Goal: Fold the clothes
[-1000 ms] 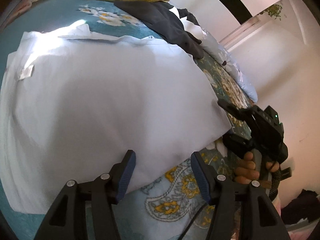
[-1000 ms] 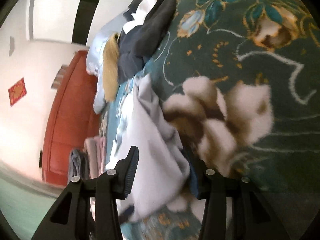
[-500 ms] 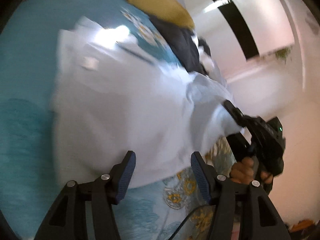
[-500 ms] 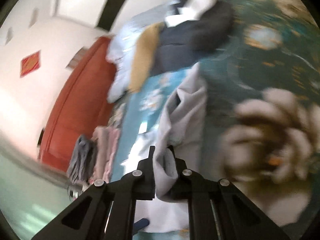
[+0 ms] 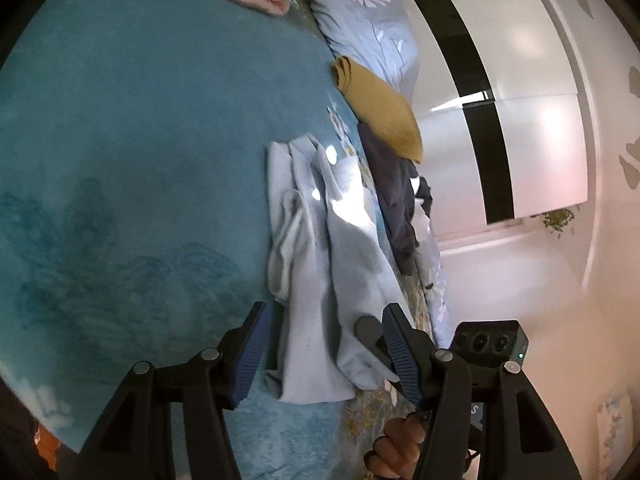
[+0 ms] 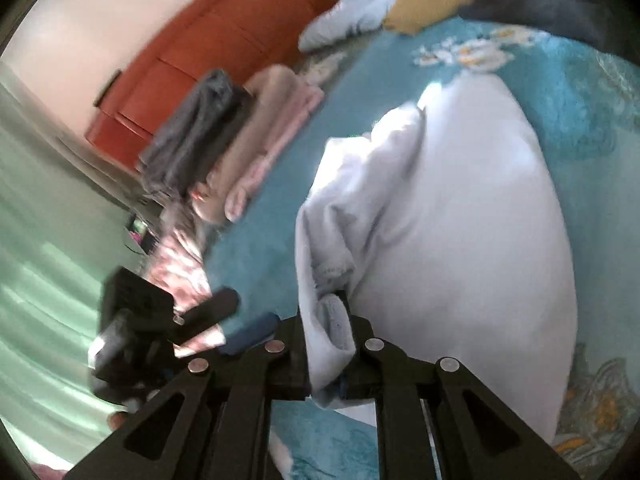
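A pale blue-white garment (image 5: 316, 264) lies bunched in a long narrow strip on the teal floral bedspread (image 5: 140, 160). My left gripper (image 5: 326, 348) is open, and its blue-padded fingers straddle the near end of the strip without pinching it. In the right wrist view the same garment (image 6: 448, 232) billows wide. My right gripper (image 6: 328, 344) is shut on a folded edge of it, held above the bed. The left gripper (image 6: 234, 318) shows just to its left. The right gripper's housing (image 5: 488, 342) and the hand (image 5: 400, 444) holding it sit at the lower right.
A mustard garment (image 5: 380, 108) and a dark garment (image 5: 396, 200) lie beyond the strip, next to a flowered pillow (image 5: 368, 28). A folded pink and grey pile (image 6: 240, 140) sits at the bed's far side before a red headboard (image 6: 220, 40). A white wardrobe (image 5: 520, 120) stands right.
The garment lay spread flat a second ago. My right gripper closed on its edge and carried it up and across, gathering it into a strip. The left gripper stayed open and swung round.
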Demonstrator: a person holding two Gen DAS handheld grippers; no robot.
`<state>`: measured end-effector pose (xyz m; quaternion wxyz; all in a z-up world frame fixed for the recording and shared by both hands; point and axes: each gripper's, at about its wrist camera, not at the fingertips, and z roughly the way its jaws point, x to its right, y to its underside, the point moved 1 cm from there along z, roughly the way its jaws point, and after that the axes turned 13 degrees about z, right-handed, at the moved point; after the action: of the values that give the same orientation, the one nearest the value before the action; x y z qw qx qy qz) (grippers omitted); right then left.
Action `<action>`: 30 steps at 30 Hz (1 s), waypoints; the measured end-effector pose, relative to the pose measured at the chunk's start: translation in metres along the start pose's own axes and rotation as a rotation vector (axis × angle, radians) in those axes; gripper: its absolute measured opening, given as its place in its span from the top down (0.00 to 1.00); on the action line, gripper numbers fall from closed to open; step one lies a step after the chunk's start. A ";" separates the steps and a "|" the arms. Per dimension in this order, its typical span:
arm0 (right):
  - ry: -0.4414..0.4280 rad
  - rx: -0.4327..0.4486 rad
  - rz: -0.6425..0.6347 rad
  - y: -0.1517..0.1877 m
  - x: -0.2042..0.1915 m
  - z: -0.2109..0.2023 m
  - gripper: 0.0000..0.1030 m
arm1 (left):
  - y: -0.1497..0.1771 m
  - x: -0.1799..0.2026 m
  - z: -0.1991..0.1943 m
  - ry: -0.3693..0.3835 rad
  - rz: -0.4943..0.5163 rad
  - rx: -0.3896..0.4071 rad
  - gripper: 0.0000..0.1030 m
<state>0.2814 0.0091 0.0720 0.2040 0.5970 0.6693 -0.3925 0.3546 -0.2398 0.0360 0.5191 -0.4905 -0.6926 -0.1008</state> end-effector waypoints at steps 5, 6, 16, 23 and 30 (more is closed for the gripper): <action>0.082 -0.007 -0.096 0.013 -0.007 -0.001 0.90 | -0.010 0.009 0.020 0.022 0.023 -0.043 0.37; 0.107 -0.007 -0.118 0.017 -0.008 -0.001 0.90 | -0.012 0.011 0.024 0.023 0.027 -0.051 0.36; 0.032 -0.078 -0.131 0.026 -0.002 -0.011 0.67 | -0.027 0.011 0.044 -0.015 0.026 -0.071 0.36; 0.030 0.014 -0.009 0.014 0.033 -0.052 0.67 | -0.027 0.008 0.042 -0.092 0.066 -0.041 0.81; 0.067 0.108 0.143 0.001 0.072 -0.081 0.66 | -0.026 -0.014 0.031 -0.172 0.043 -0.006 0.85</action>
<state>0.2833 0.1178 0.0678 0.1765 0.6662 0.6093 -0.3921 0.3148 -0.2404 0.0205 0.4582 -0.5138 -0.7236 -0.0494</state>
